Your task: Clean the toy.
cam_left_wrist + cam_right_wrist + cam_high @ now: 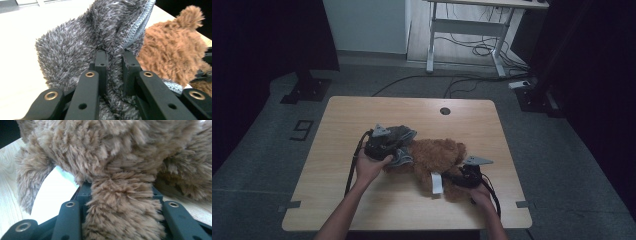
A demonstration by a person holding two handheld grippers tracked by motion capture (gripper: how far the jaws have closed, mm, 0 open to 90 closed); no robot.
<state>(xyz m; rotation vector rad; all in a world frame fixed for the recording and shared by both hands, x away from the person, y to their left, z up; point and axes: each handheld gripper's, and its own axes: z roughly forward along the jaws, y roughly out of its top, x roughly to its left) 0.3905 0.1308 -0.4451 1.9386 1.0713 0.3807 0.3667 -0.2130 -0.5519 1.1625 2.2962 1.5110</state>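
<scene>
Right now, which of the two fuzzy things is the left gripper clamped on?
The grey fleece garment, pinched by the left gripper; the brown plush bear is in the right gripper.

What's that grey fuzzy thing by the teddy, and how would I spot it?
On the wooden table, find the brown teddy bear lying near the middle. At its left end the left gripper pinches a grey fleecy garment. Its speckled grey pile and stitched pale edge set it apart from the bear's brown fur.

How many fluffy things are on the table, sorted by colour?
Brown: 1, the teddy bear
Grey: 1, the fuzzy garment at the bear's end
Total: 2
</scene>
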